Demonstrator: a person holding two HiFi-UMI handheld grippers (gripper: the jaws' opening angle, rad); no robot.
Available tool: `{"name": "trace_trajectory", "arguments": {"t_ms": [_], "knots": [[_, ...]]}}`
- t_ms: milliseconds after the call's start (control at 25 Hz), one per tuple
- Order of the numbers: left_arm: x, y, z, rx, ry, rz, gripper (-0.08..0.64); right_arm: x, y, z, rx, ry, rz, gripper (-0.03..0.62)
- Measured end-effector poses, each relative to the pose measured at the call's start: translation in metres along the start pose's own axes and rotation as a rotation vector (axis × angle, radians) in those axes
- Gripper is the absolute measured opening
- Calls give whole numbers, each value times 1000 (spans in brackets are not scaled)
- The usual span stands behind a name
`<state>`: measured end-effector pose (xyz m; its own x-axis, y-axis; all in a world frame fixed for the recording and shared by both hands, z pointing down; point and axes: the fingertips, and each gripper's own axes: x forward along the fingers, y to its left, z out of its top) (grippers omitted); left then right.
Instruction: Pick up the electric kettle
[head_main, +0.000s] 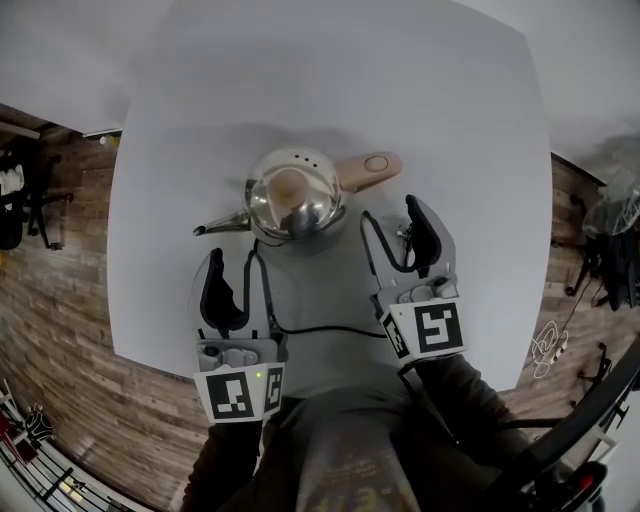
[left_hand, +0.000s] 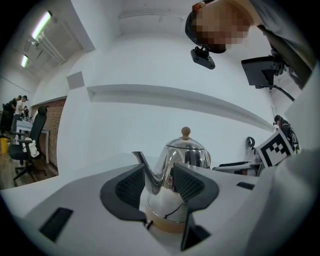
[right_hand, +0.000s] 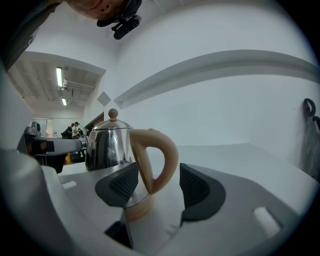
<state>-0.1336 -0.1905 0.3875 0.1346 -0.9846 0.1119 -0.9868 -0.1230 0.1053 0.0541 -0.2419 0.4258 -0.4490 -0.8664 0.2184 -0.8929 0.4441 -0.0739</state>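
One shiny steel electric kettle (head_main: 295, 205) with a beige handle, one white table (head_main: 200, 100), one black cord (head_main: 325, 331), and two grey black-padded tools: left tool (head_main: 233, 265), right tool (head_main: 390, 218).

No legible text, brand, number or sign. Coded black-and-white square markers (head_main: 240, 392) stand on the cubes of the left gripper (head_main: 233, 262), at 7 o'clock, and right gripper (head_main: 392, 215), at 4 o'clock; they carry no characters.

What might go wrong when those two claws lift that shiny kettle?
The black power cord from the polished steel kettle runs beside the open left gripper and may snag. The curved beige handle sits to one side, so lifting by the open right gripper alone might tip it.
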Motion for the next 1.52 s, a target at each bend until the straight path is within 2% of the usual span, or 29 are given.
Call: {"name": "trace_trajectory", "arguments": {"t_ms": [1520], "knots": [[21,18,-5,-26,-2,25,163,26,-12,-4,-20,1,-30,225]]}}
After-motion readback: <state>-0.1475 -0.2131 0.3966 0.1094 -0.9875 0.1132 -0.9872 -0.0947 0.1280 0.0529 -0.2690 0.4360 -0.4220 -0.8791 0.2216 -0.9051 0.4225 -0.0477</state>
